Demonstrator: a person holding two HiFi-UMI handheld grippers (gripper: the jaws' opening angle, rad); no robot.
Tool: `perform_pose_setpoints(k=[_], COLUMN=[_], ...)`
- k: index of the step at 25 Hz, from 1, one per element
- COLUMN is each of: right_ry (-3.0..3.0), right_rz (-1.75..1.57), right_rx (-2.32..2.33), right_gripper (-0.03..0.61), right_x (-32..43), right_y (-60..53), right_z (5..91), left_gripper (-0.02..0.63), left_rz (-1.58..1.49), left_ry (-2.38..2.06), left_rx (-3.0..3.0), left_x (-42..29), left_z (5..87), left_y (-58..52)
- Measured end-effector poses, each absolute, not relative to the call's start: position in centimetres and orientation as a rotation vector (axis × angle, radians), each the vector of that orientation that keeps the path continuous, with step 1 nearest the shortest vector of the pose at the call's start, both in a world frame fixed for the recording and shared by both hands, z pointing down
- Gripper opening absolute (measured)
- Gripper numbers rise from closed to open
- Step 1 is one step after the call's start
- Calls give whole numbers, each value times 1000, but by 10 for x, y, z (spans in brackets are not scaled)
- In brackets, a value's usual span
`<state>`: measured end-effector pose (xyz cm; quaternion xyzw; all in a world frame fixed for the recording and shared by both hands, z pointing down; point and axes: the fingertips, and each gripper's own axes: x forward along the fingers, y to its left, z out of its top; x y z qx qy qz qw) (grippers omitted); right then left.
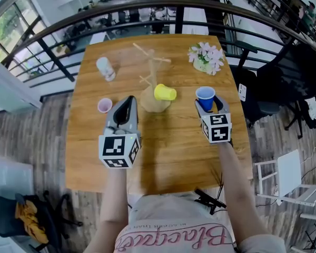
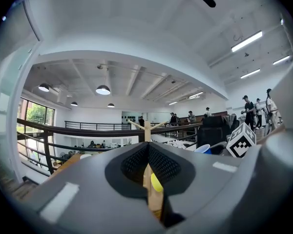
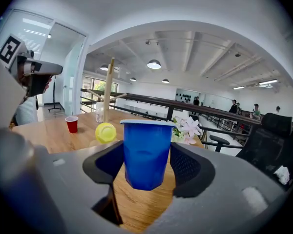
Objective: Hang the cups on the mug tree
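- Wooden table beside a railing.
- Right gripper clamps a blue plastic cup, clear of the tabletop.
- Left gripper is closed and empty.
- Wooden mug tree holds a yellow cup.
- Next, probably: tip the blue cup onto a free peg.
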<state>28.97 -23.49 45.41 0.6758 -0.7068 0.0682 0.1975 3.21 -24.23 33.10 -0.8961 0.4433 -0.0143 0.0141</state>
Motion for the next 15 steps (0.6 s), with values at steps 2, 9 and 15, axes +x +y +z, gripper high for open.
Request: perform_pose_setpoints(k=[2,9,15], right_ry=[-1975,-1949,-1917], right_rz=[171,107,31], right_rx=[1898,1925,1917], right_gripper=[290,288,288], right_x=[286,272,260], right_y=[-232,-228,-236], right_z=[446,424,405], left_gripper=[12,11,11], left_rz=[-21,15,35], left_ry=[1377,1385,1373], left_rx=[-2784,-2771,-2765], left_x=[26,1,-15], left_z=[325,317,313], left_y=[-242,-239,-242])
